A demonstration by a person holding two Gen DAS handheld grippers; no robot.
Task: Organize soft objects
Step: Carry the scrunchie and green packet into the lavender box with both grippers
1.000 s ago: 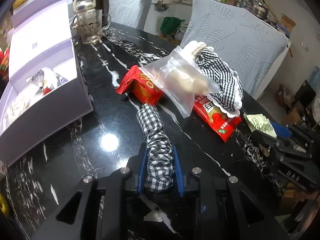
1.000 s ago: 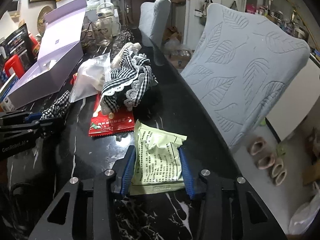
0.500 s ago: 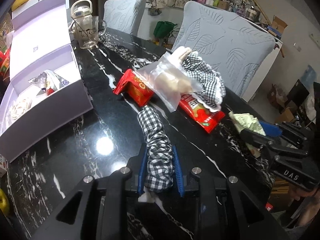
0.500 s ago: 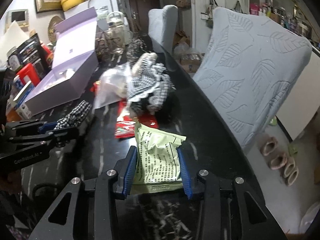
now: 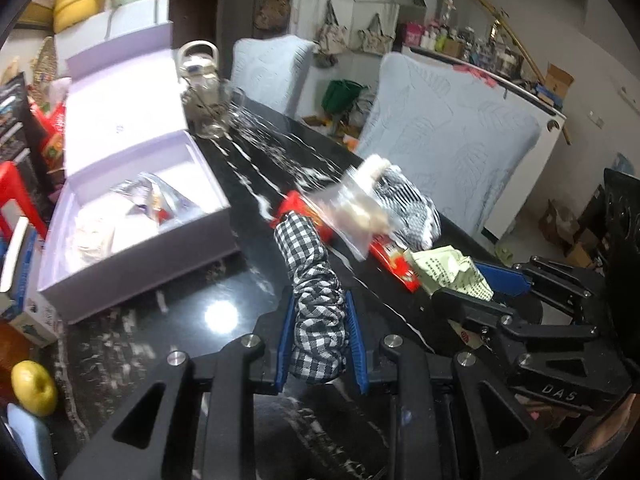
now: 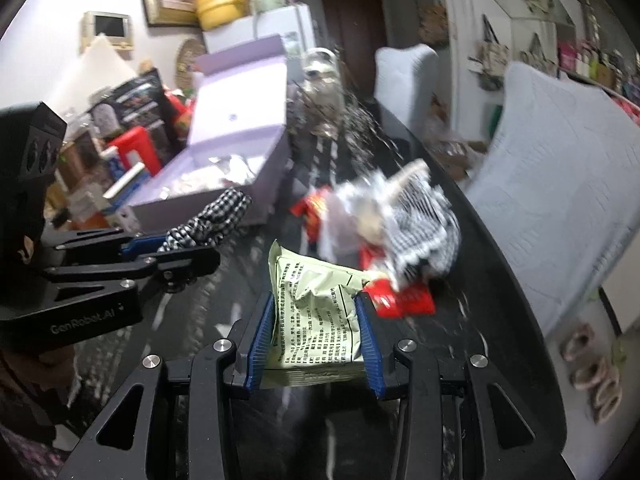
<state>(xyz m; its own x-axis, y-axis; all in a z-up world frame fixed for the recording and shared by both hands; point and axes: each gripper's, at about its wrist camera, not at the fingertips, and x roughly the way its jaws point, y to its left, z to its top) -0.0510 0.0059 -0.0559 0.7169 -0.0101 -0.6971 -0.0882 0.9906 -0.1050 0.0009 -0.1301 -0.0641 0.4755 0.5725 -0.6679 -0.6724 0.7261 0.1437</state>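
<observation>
A: Item one, nearest: the left gripper (image 5: 320, 344) is clamping a black-and-white checked scrunchie (image 5: 316, 280), blue pads pressing both sides. Its long axis is running forward, away from the jaws, clear of the black marble table (image 5: 132, 344).

B: Item two: the right gripper (image 6: 316, 344) is squeezing a pale green packet (image 6: 316, 300) by its lower end; the packet is standing up and forward out of the jaws, likewise lifted off the table.

A: Item three, the likely destination: the open lilac box (image 5: 132, 268), sitting at the table's left edge. It is lying ahead and to the left of both grippers, with the left gripper the nearer one, so the scrunchie probably goes in first.

B: Room for moving: bare marble is lying between the left gripper and the box's near wall. The raised lid is standing at the far side, so entry is looking easiest over the near wall.

A: Item four, middle of the table, right of the box: a red snack packet (image 5: 394, 260), a clear bag (image 5: 356, 216) and a checked frilled cloth (image 5: 408, 208), piled touching one another, still to be sorted.

B: Farthest: a glass jug (image 5: 204, 92) beyond the box, near the far edge.
</observation>
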